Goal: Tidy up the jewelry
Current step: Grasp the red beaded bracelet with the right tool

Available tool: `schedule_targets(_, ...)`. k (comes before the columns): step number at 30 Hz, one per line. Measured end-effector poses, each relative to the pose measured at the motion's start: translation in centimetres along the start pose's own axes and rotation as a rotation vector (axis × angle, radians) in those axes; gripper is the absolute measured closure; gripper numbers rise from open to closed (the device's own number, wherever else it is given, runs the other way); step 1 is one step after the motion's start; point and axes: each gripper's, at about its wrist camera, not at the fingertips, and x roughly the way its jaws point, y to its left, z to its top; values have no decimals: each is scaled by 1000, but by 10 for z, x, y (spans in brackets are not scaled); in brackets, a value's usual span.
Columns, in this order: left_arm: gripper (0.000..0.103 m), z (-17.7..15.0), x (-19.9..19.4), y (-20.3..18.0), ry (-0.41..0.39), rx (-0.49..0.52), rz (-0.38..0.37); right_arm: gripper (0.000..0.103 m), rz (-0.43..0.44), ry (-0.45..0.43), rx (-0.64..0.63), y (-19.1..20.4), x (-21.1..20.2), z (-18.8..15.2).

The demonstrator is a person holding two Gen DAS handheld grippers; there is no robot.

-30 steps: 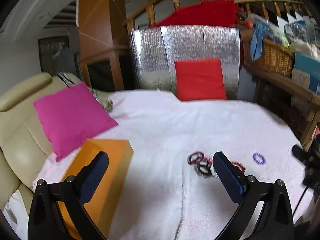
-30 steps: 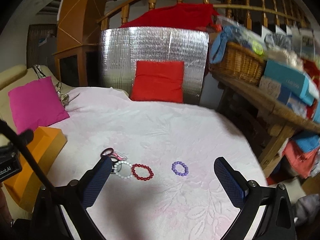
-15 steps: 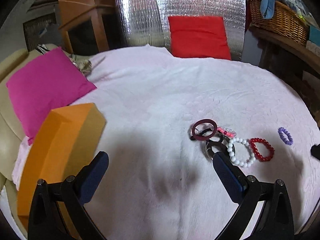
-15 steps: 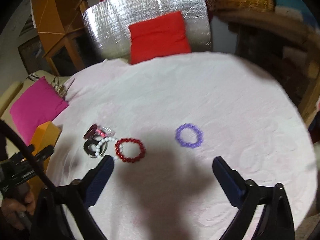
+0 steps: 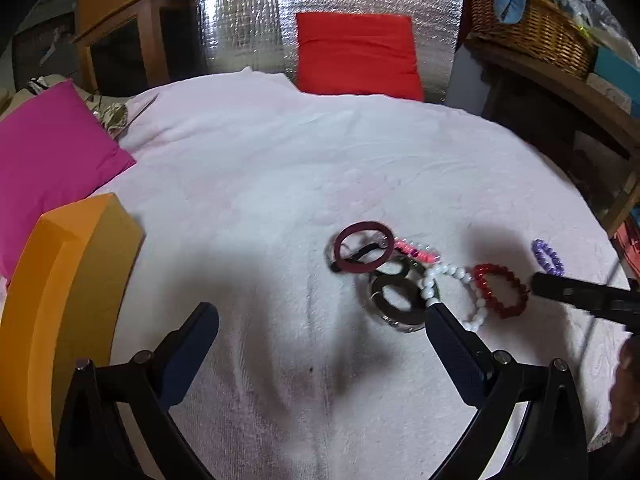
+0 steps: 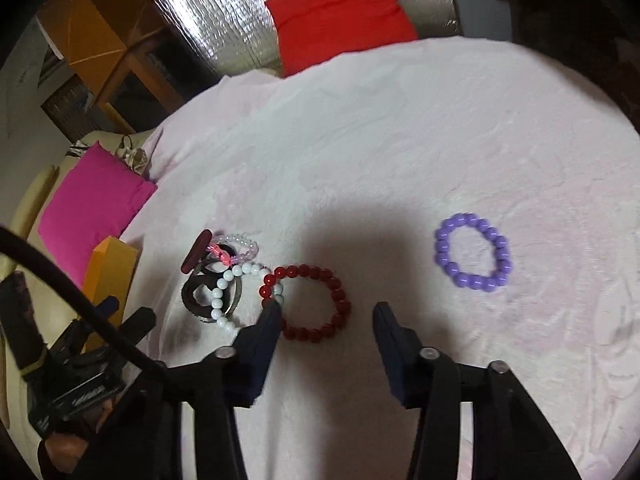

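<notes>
Several bracelets lie on a pale pink cloth (image 6: 400,140). A red bead bracelet (image 6: 308,304) lies just ahead of my open right gripper (image 6: 326,312); it also shows in the left wrist view (image 5: 500,290). A white bead bracelet (image 6: 230,292) overlaps dark bangles (image 6: 200,292) and a maroon ring (image 5: 362,246). A purple bead bracelet (image 6: 472,258) lies apart to the right. My left gripper (image 5: 320,320) is open and empty, its right finger by the bangles (image 5: 396,298). An orange box (image 5: 52,300) stands at the left.
A pink cushion (image 5: 48,160) lies at the left, a red cushion (image 5: 356,56) against a silver foil panel (image 5: 240,16) at the back. A wooden shelf with a wicker basket (image 5: 532,36) stands at the right.
Both grippers have tilted down and come closer to the bracelets. The right gripper's jaws have narrowed and now sit at the red bead bracelet.
</notes>
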Motion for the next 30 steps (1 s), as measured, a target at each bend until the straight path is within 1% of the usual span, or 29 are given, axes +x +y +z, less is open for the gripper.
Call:
schedule_targets(2,1,1,0,-2,-6,10,-16,61,-36,19,-4,3,13,3)
schedule_targets(4,10,1,3,-5,2,25,-44,68,-72,32,-6,5,23,5)
schedule_targets(6,13,2,8,-9,18,39,-63,71,-104,37,-25,9,32,6)
schedule_targets(7,15,3,12,-11,31,43,-74,74,-130,34,-51,13,35,6)
schedule_targets(8,16,3,14,-11,40,43,-86,79,-152,27,-76,17,36,5)
schedule_targets(10,26,5,22,-13,65,37,-121,92,-173,16,-95,19,36,4)
schedule_targets(11,30,6,25,-13,77,33,-133,92,-173,15,-97,18,35,3)
schedule_targets(13,42,7,32,-12,101,20,-157,92,-169,5,-95,16,32,2)
schedule_targets(14,45,8,36,-12,112,10,-169,92,-171,1,-97,16,32,1)
schedule_targets(16,59,8,41,-12,133,-9,-200,92,-179,-5,-94,13,26,0)
schedule_targets(19,71,7,45,-18,153,-14,-240,92,-180,-8,-66,5,19,0)
schedule_targets(20,73,6,46,-21,155,-7,-241,92,-180,-12,-55,2,16,1)
schedule_targets(22,83,5,49,-25,166,4,-238,92,-181,-22,-43,-2,12,1)
schedule_targets(25,90,2,49,-24,167,-1,-258,92,-179,-39,-25,-8,3,3)
schedule_targets(30,93,0,37,-21,146,30,-271,92,-176,-63,20,-16,-8,7)
